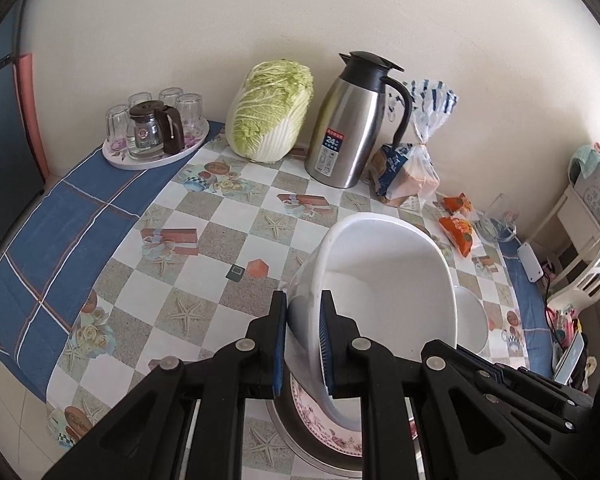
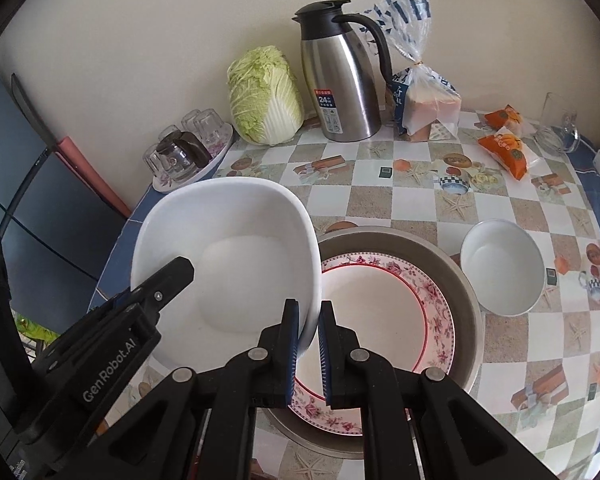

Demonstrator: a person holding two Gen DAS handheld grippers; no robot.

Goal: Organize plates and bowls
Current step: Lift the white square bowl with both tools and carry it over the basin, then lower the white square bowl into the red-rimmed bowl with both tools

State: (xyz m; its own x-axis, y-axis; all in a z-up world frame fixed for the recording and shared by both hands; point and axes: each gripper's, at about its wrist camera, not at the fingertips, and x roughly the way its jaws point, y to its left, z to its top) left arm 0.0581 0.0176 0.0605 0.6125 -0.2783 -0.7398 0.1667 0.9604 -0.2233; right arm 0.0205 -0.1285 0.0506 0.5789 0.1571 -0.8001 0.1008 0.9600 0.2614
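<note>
Left wrist view: the left gripper (image 1: 303,344) sits at lower centre, its 2 blue pads pinched on the near rim of a big white bowl (image 1: 388,280), one pad outside the wall and one inside. The bowl is tilted and held above a floral plate (image 1: 324,428) that shows at the bottom of the frame inside a metal basin (image 1: 300,446). A small bowl (image 1: 474,320) peeks out at right, behind the big one. A cabbage (image 1: 270,110), a flask (image 1: 350,120) and a bread bag (image 1: 408,172) line the wall at the top.

Right wrist view: the right gripper (image 2: 309,344) is nearly closed at lower centre, clamped on the bowl's (image 2: 224,256) right rim. The left gripper (image 2: 180,270) enters from the lower left and grips the opposite rim, so both tools carry 1 bowl. The plate (image 2: 380,308) lies flat in the basin (image 2: 460,280) at centre; the small bowl (image 2: 502,266) stands on the table (image 2: 380,200) just right of the basin.

The step in hand looks like carrying the big bowl, probably to stack it. Next it calls for levelling the bowl, centring it over its spot, lowering with both hands together and only then opening the jaws.
</note>
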